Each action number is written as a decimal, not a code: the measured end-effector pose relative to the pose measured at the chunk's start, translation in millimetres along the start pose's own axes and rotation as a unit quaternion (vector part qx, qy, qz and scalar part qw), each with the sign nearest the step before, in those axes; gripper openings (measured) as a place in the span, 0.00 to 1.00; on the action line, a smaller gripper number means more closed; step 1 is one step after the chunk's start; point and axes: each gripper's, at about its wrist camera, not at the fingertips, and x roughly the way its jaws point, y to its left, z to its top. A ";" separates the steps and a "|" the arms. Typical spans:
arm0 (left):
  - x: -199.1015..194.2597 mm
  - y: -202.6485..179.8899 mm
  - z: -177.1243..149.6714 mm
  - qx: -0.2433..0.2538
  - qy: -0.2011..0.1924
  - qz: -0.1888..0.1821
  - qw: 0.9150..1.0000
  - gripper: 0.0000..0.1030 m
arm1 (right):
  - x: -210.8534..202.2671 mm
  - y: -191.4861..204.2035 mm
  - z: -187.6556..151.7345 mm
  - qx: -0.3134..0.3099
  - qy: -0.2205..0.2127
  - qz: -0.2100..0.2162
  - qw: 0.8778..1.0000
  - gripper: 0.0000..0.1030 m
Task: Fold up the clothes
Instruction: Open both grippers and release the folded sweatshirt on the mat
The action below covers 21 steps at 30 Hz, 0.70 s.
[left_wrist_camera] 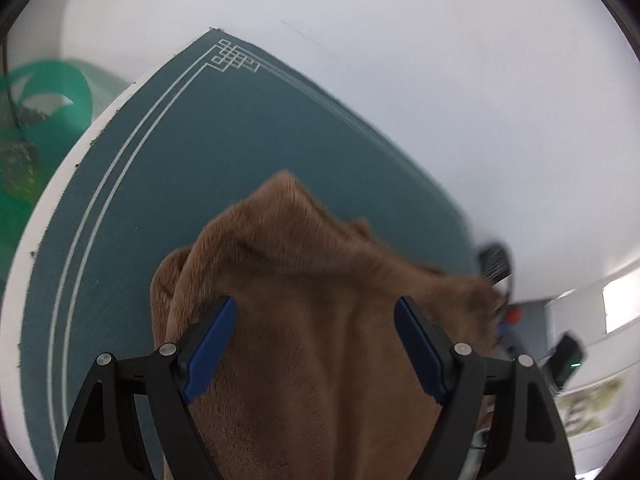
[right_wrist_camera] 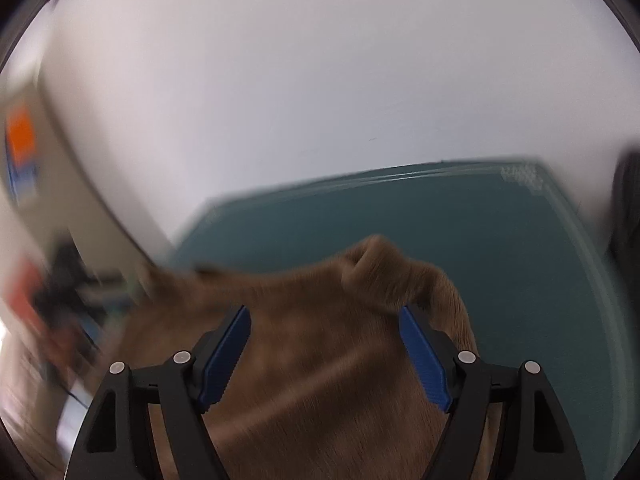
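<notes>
A brown fuzzy garment lies bunched on a teal mat. My left gripper hovers over it with its blue pads spread wide, and the cloth passes under and between them without being pinched. In the right wrist view the same brown garment has a raised, crumpled fold at its far end. My right gripper is open above it, with its blue pads apart on either side of the fabric. This view is blurred by motion.
The teal mat has white border lines and a knot pattern at its corner, and rests on a white table edge. A green bag sits off the table to the left. A white wall stands behind, with blurred clutter at the side.
</notes>
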 end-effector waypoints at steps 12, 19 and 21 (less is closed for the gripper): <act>56.7 -7.9 28.0 0.016 0.013 0.089 0.996 0.81 | 101.8 16.5 15.4 -0.048 0.110 -0.102 0.988 0.77; 70.8 -36.6 7.9 0.118 -0.003 0.162 0.980 0.93 | 126.6 10.6 4.6 -0.041 0.130 -0.096 0.986 0.83; 74.8 -44.8 1.4 0.143 -0.008 0.186 0.972 0.96 | 127.3 10.3 6.1 -0.043 0.128 -0.099 0.986 0.83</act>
